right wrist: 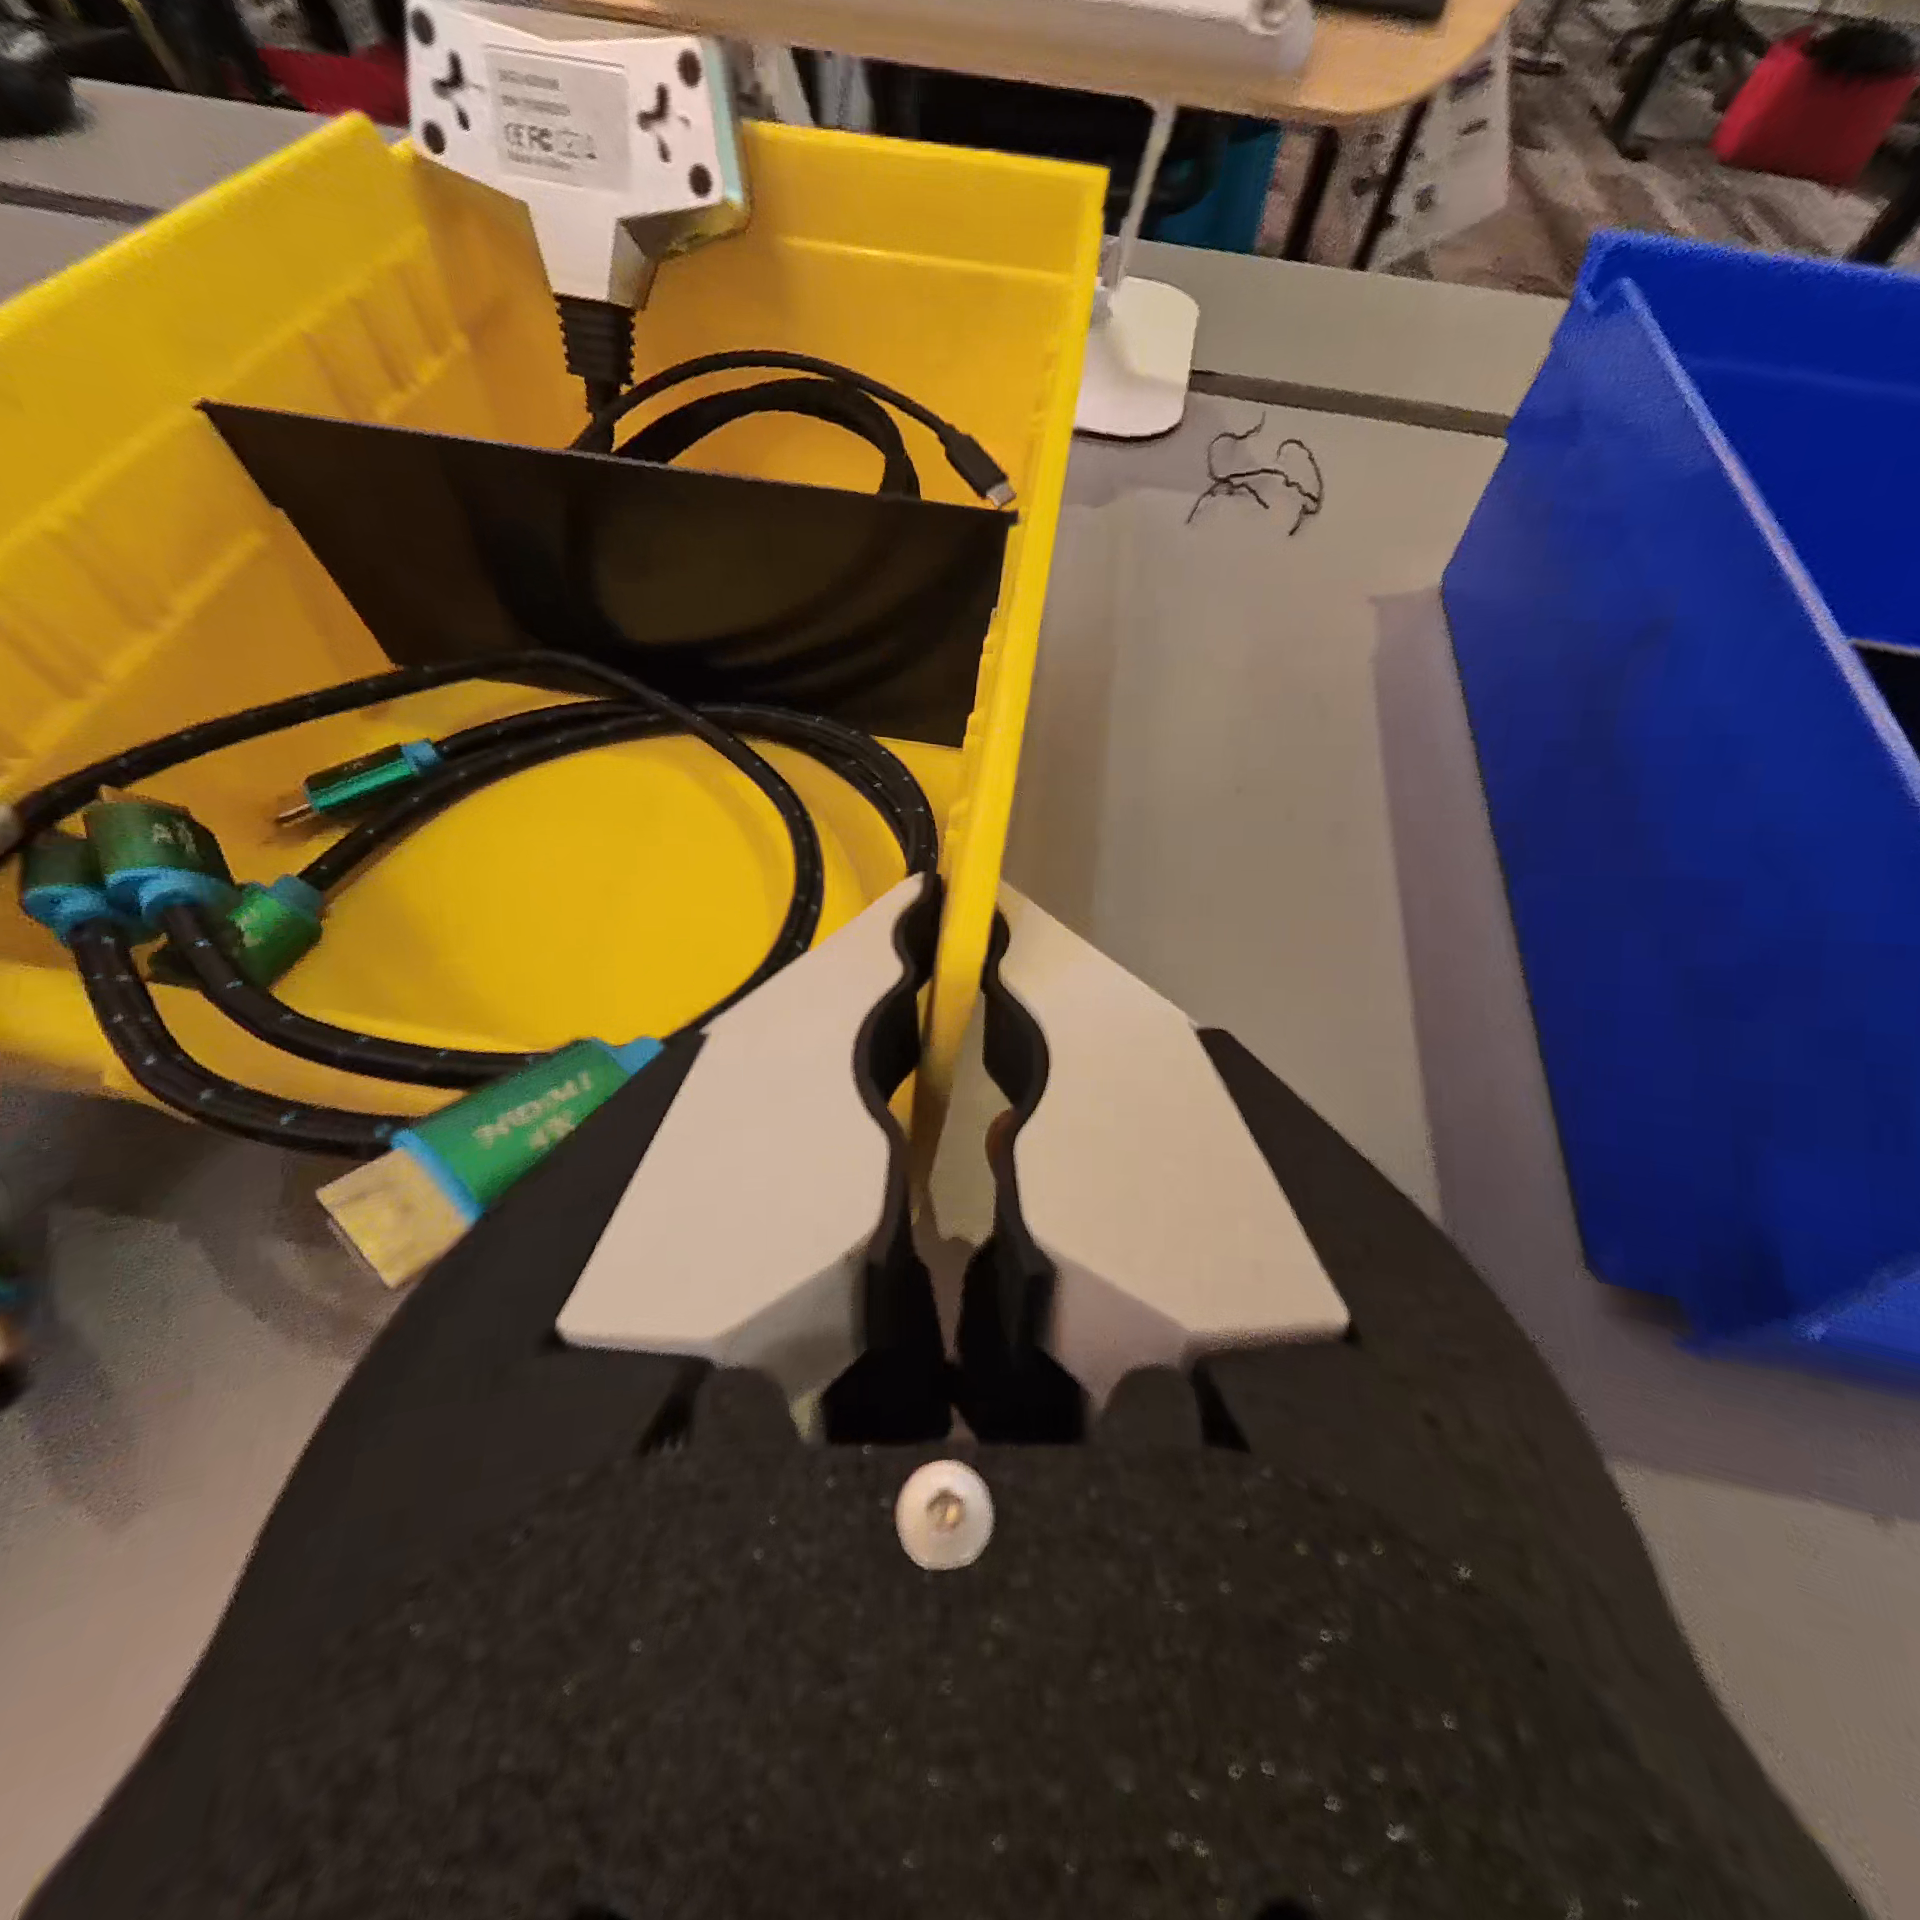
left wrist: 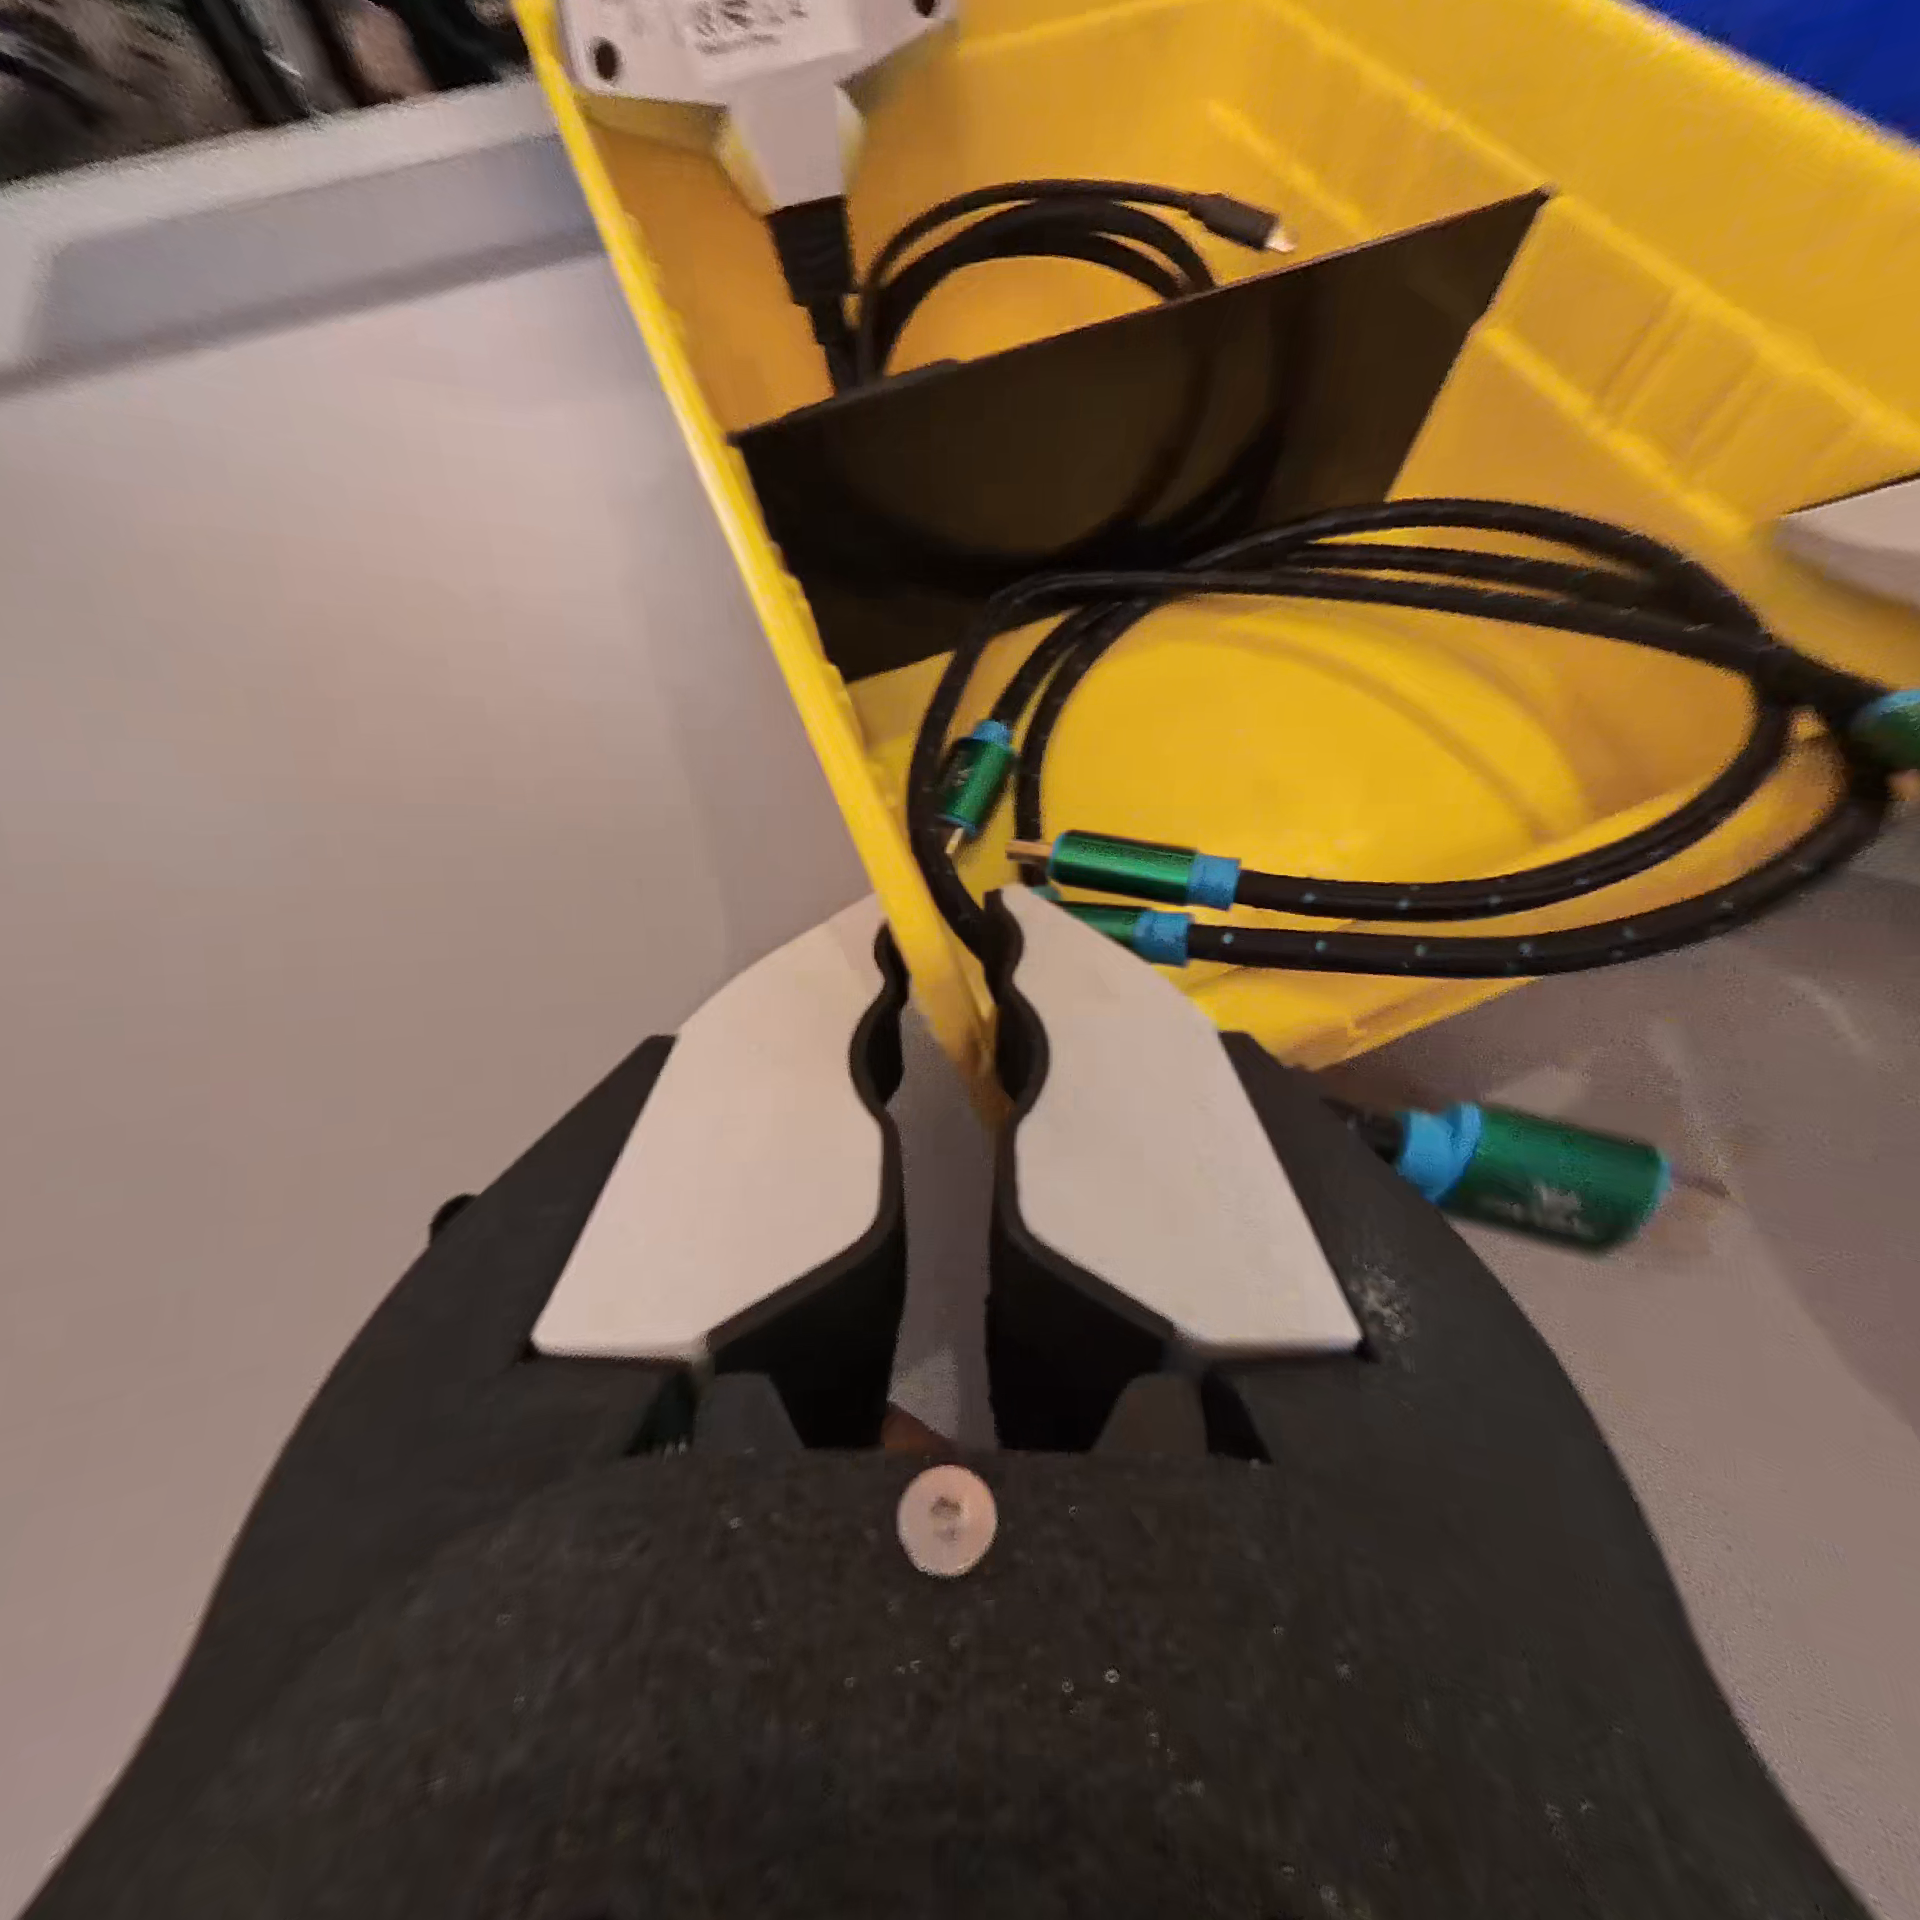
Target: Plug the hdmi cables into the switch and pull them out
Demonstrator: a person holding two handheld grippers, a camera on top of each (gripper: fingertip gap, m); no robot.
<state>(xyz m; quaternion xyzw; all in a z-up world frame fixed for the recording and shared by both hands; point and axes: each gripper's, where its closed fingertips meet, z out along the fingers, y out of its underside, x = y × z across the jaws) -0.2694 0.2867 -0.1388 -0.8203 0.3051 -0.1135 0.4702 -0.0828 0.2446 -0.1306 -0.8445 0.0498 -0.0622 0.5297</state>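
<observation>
The switch (right wrist: pixel 571 135), a white-grey box with a short black lead, leans against the back wall of the yellow bin (right wrist: pixel 208 436), at the top of the rear compartment. Below it in that compartment lies a coiled thin black cable (right wrist: pixel 790 416) with a small plug. A black divider (right wrist: pixel 623 582) crosses the bin in front of it.

The HDMI cables (right wrist: pixel 810 821), braided black with green plugs and blue collars, are looped in the front compartment. Several plugs (right wrist: pixel 156 842) bunch at the bin's open low front, one lies alone on the yellow floor (right wrist: pixel 358 777), and another plug (right wrist: pixel 499 1127) lies on the grey table (right wrist: pixel 1247 727) just outside the bin, beside the right gripper.

The right gripper (right wrist: pixel 951 914) has its jaws nearly closed on the bin's right side wall, one finger inside and one outside. The left gripper (left wrist: pixel 940 925) grips the opposite side wall the same way, jaws narrow around the yellow edge; blur makes actual contact hard to confirm. One green plug (left wrist: pixel 1527 1174) lies on the table beside it.

A blue bin (right wrist: pixel 1662 727) stands well apart to the right, and a white stand base (right wrist: pixel 1138 353) sits behind the yellow bin.
</observation>
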